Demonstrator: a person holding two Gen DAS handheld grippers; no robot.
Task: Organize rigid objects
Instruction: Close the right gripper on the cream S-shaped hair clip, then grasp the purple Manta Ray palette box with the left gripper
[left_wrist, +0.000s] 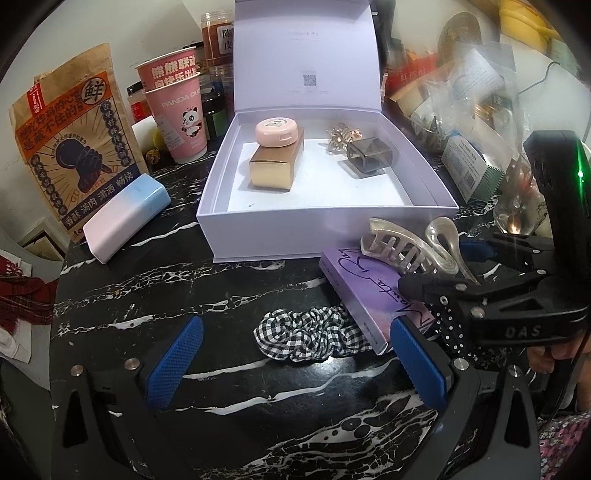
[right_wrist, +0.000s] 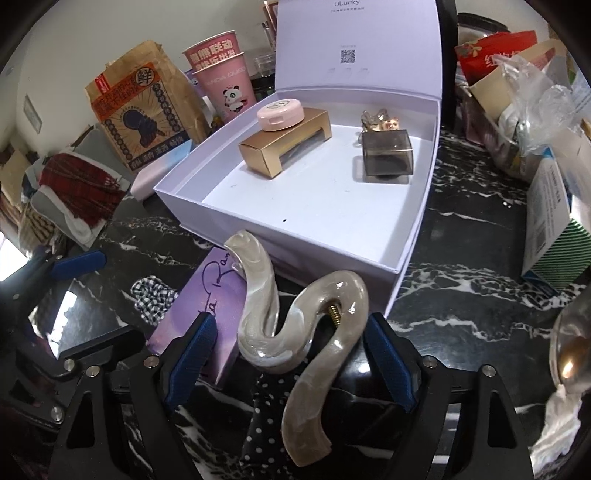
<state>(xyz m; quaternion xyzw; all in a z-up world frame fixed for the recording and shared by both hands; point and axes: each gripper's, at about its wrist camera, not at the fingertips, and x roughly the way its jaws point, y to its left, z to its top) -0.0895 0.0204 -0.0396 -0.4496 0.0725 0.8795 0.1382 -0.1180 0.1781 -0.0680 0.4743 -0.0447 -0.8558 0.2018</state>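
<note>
Here the right gripper (right_wrist: 288, 354) stands with its blue pads (right_wrist: 192, 354) spread on either side of a pearly beige hair claw clip (right_wrist: 295, 332); a gap shows between each pad and the clip's curved handles, so the pads do not press on it, though whether either one brushes it cannot be told. The clip lies in front of the open lavender gift box (right_wrist: 280, 243), touching the purple booklet-like box (right_wrist: 214, 295), with a black polka-dot cloth (right_wrist: 266, 398) beneath its handles. The left gripper (left_wrist: 295, 354) is also spread wide, its blue pads (left_wrist: 177, 354) holding nothing, above the black marble tabletop (left_wrist: 221, 295) in front of the gift box, with a black-and-white gingham scrunchie (left_wrist: 306, 332) lying between them and the box. Inside the gift box sit a gold carton (left_wrist: 275, 166) with a pink round compact (left_wrist: 277, 131) on top, a smoky translucent cube (left_wrist: 369, 157) and a gold hair clip (left_wrist: 340, 134) behind the cube. The left wrist view alone shows the clip's toothed end (left_wrist: 399, 251) resting on the purple box, and a pink-to-blue case (left_wrist: 125, 218) left of the gift box. The right wrist view alone shows the clip's brass spring (right_wrist: 332, 301) and a green-striped carton (right_wrist: 554, 236) right of the gift box. Pink panda cups (left_wrist: 181, 114) and a brown snack bag (left_wrist: 70, 136) stand left of the gift box's raised lid.
</note>
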